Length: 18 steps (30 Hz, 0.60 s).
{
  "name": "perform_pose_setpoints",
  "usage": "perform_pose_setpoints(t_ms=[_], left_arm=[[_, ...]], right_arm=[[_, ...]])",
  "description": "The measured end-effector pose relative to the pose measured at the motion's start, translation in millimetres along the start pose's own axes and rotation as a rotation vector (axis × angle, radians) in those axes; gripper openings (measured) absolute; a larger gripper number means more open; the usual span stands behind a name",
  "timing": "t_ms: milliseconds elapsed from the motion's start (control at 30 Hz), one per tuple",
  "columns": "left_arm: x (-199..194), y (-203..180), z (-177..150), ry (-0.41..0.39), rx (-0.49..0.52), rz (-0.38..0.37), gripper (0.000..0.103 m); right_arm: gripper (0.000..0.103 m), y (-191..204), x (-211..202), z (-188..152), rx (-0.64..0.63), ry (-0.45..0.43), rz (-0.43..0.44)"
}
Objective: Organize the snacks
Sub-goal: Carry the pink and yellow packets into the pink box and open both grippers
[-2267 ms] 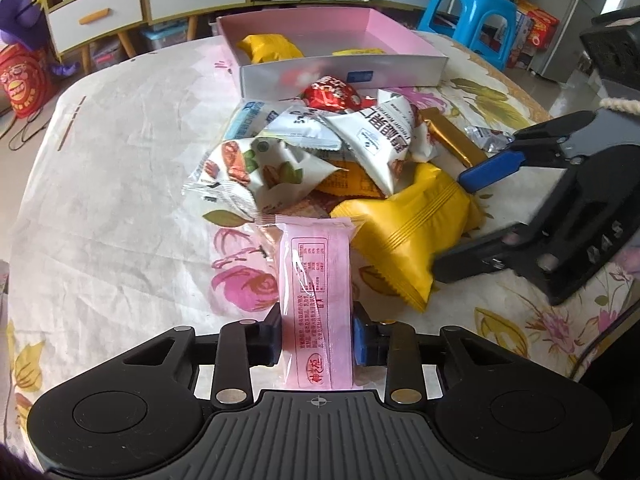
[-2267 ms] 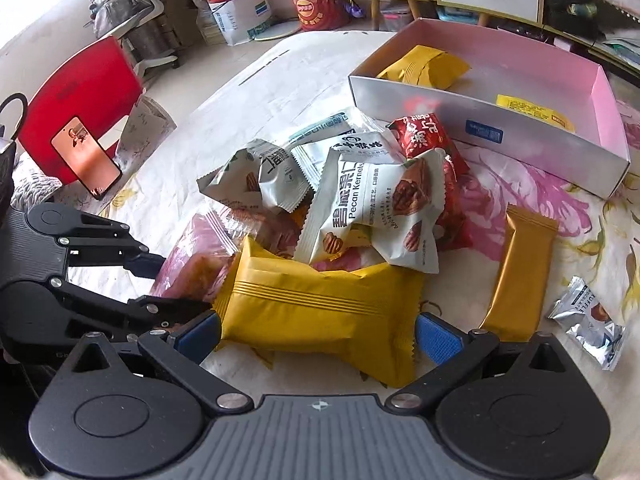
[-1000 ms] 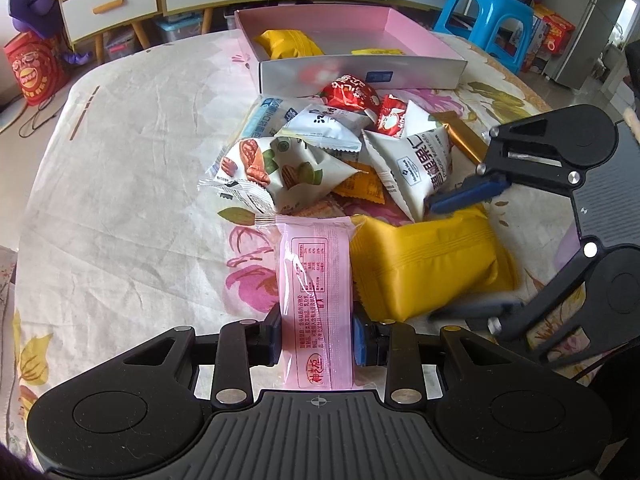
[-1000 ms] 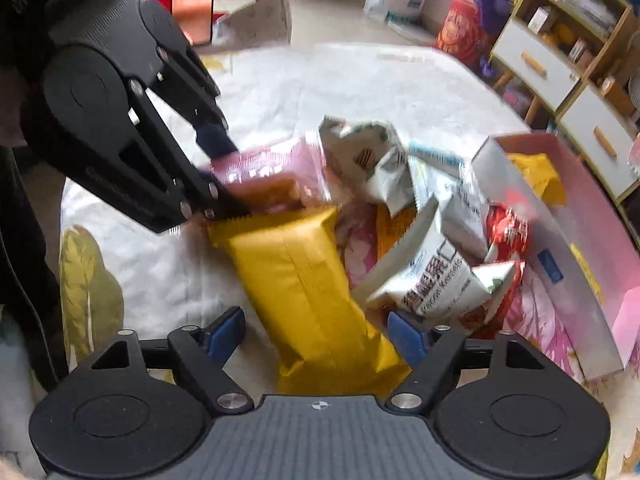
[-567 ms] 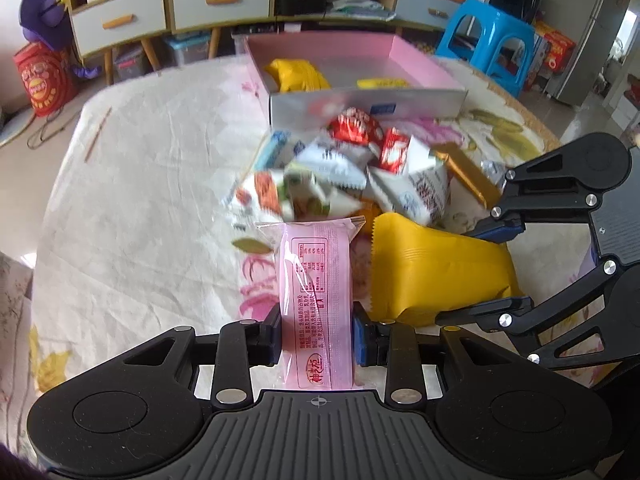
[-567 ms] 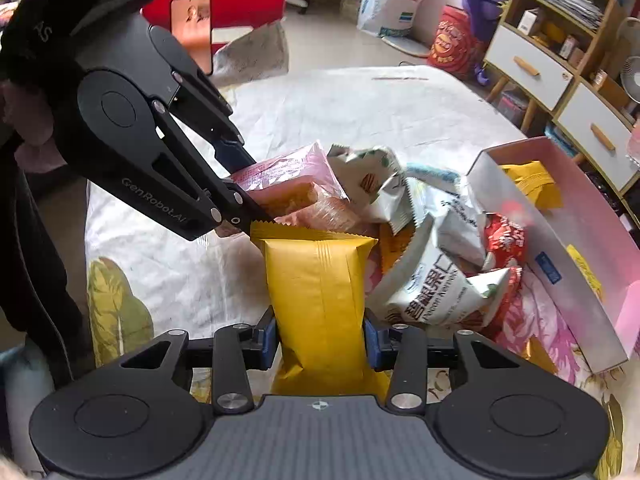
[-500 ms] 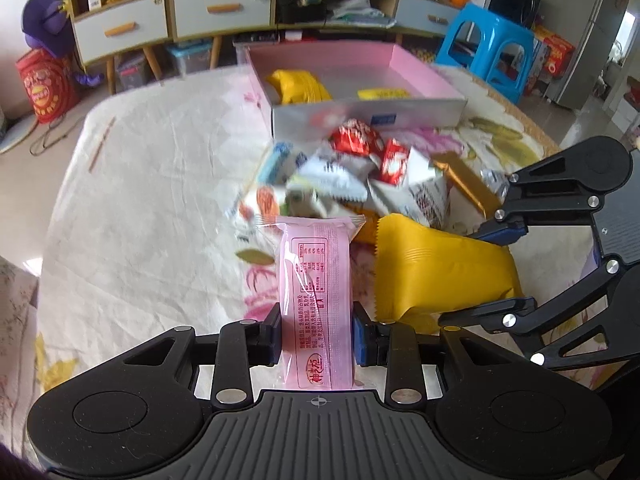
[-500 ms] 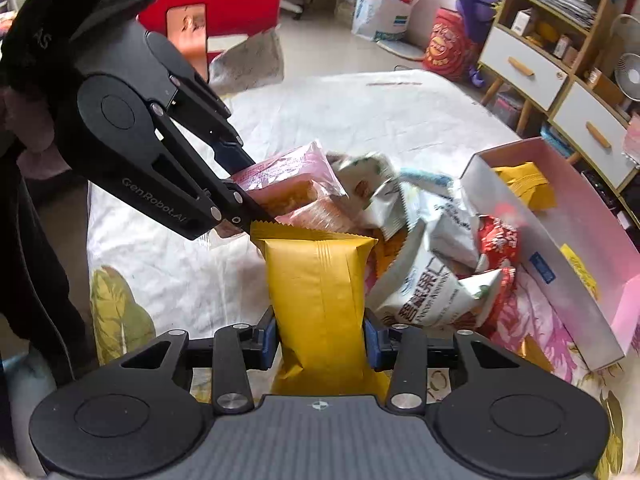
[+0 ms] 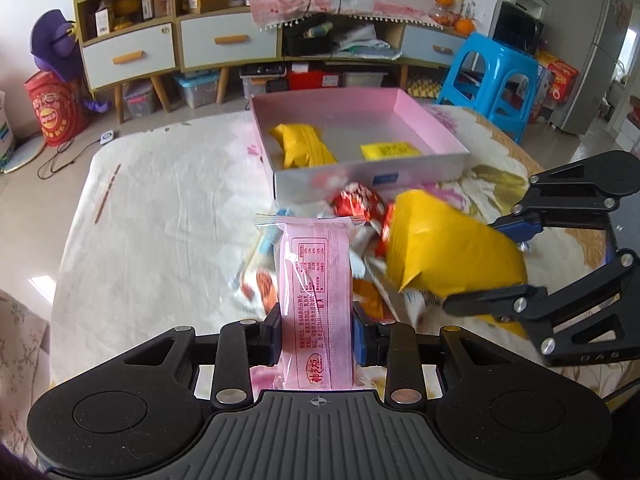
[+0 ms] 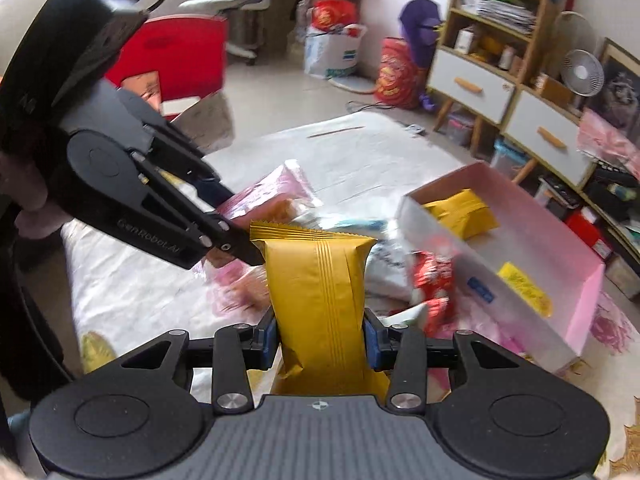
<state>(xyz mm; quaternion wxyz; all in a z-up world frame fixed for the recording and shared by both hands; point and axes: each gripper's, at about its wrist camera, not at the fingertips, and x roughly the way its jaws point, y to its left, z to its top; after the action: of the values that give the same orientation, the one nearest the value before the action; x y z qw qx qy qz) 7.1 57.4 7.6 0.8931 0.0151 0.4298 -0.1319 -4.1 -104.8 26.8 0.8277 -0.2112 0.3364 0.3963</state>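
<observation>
Your left gripper (image 9: 316, 334) squeezes a pink packet (image 9: 316, 280) with red writing; your right gripper (image 10: 320, 338) has just closed on a yellow packet (image 10: 318, 292). Loose snacks (image 9: 360, 204) lie between them and the pink box (image 9: 428, 120), where two yellow packs sit.

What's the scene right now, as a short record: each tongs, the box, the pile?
left tongs: shut on pink pack, held above the table
right tongs: shut on yellow pack, jaws just closed on it
box: open, pink inside, holds two yellow packs
pile: loose snacks on the table in front of the box
table: floral cloth
</observation>
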Motion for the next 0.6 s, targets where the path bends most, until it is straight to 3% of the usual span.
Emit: perform_pose_setpoints(t_ms=[600], left_arm=[[54.4, -24.1, 84.6, -0.065, -0.040, 0.034, 0.030]], right_arm=[[0.032, -103.0, 19.7, 14.3, 0.288, -0.041, -0.283]])
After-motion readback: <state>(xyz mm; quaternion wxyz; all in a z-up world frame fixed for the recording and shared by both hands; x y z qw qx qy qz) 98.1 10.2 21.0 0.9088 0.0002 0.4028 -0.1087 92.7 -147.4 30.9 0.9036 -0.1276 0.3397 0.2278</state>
